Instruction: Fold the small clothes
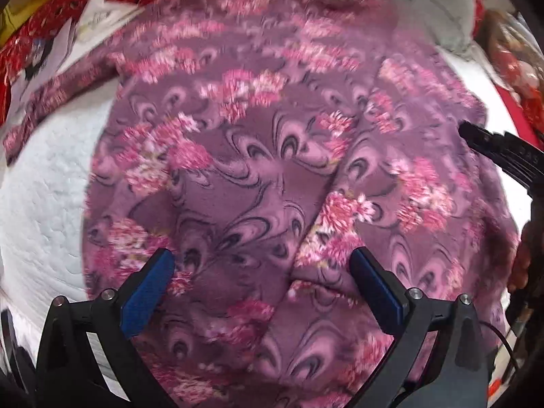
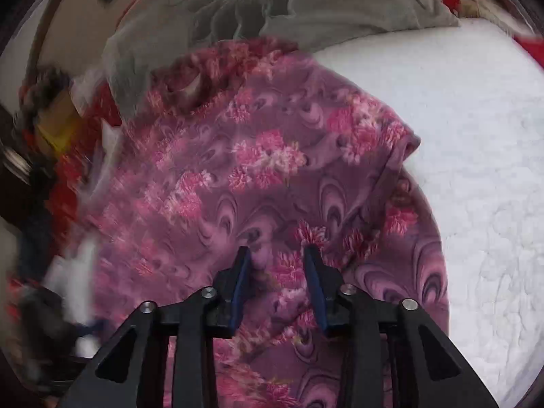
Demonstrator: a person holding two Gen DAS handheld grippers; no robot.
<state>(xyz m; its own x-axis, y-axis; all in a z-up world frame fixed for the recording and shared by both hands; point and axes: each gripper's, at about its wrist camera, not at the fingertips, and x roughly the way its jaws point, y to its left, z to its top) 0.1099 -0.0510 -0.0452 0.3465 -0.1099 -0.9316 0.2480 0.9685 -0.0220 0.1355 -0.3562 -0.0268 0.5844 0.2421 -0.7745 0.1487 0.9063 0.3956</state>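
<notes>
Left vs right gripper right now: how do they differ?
The left gripper stands wide open; the right gripper is only narrowly open. The left sits over the middle fold of the purple floral fleece garment; the right sits nearer its folded-over side. Both are empty, with blue-padded black fingers.

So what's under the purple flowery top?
The purple flowery top lies on a white quilted cover, which shows around it. Whatever is directly beneath the fabric is hidden.

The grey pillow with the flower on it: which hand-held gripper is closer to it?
Probably the right hand-held gripper, though it is close. Both are over the purple flowery garment; the grey pillow lies past its far edge. The left one hangs open over the garment's middle.
</notes>
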